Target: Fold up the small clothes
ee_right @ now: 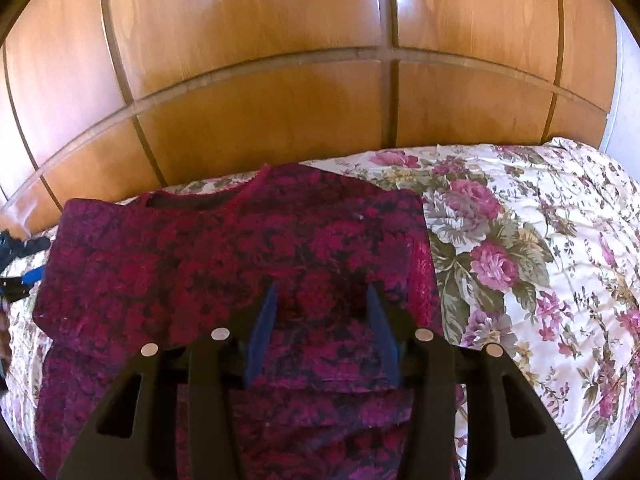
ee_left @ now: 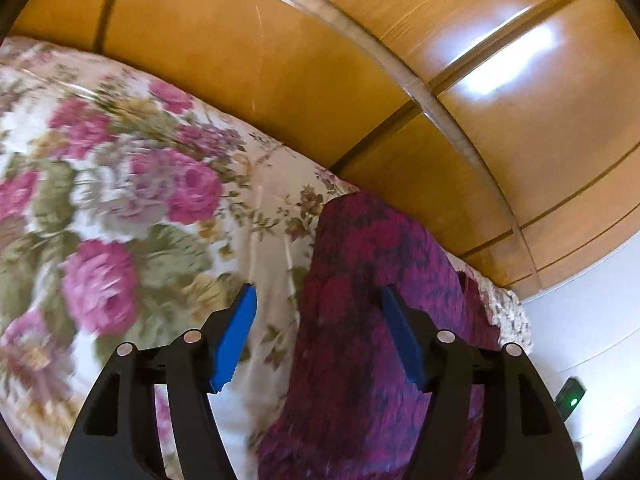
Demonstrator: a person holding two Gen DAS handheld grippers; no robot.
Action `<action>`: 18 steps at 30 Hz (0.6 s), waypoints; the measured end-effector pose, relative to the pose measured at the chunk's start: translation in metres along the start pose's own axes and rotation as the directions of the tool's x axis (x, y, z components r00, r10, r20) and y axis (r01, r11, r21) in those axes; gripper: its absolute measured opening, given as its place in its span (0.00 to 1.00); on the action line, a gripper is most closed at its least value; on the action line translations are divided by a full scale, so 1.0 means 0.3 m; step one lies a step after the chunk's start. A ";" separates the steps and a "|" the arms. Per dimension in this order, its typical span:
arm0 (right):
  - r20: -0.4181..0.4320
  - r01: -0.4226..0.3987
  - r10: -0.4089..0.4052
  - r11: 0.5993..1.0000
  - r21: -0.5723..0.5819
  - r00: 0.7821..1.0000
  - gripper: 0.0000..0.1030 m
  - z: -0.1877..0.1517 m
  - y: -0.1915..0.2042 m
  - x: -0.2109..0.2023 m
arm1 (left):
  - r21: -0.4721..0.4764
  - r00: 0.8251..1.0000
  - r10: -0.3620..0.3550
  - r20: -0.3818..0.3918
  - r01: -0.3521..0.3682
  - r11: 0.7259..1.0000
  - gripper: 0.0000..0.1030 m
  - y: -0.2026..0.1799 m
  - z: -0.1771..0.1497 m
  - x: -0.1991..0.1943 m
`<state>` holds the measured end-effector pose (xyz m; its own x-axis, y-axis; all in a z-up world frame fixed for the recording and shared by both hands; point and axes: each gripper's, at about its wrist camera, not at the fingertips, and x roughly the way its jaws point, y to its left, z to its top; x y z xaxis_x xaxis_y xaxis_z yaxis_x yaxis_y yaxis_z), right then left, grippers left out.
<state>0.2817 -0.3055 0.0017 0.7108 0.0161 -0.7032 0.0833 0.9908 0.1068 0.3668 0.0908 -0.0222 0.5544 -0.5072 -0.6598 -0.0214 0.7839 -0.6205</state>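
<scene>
Lying flat on floral bedspread (ee_right: pixel 520 240), magenta-and-black patterned top (ee_right: pixel 240 264); both jaws spread, empty.

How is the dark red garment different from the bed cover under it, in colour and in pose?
The garment is dark crimson with black mottling; the bed cover is cream with pink roses and green leaves. The garment lies partly folded on top; the cover is spread beneath. Both carry floral patterns.

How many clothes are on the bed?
1: a dark red patterned top spread on the flowered bedspread, near the wooden wardrobe. More could lie out of view.
</scene>
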 end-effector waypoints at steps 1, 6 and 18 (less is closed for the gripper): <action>-0.001 0.004 -0.004 1.000 -0.003 1.000 0.45 -0.005 -0.004 0.006 | -0.005 1.000 -0.009 -0.007 0.009 1.000 0.59 -0.001 0.009 0.015; -0.011 0.032 -0.033 0.999 -0.033 0.999 0.48 -0.038 -0.018 0.038 | 0.141 0.998 0.047 0.034 -0.051 0.989 0.23 -0.122 -0.032 0.041; 0.016 0.096 -0.095 0.992 -0.076 0.995 0.51 -0.071 0.010 0.063 | 0.299 0.856 0.443 0.267 -0.510 0.806 0.40 -0.250 -0.177 0.049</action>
<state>0.2805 -0.2994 -0.0264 0.7104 -0.0807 -0.6992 0.0984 0.9950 -0.0148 0.3324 0.0056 -0.0080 0.6870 0.0086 -0.7266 -0.0515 0.9980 -0.0369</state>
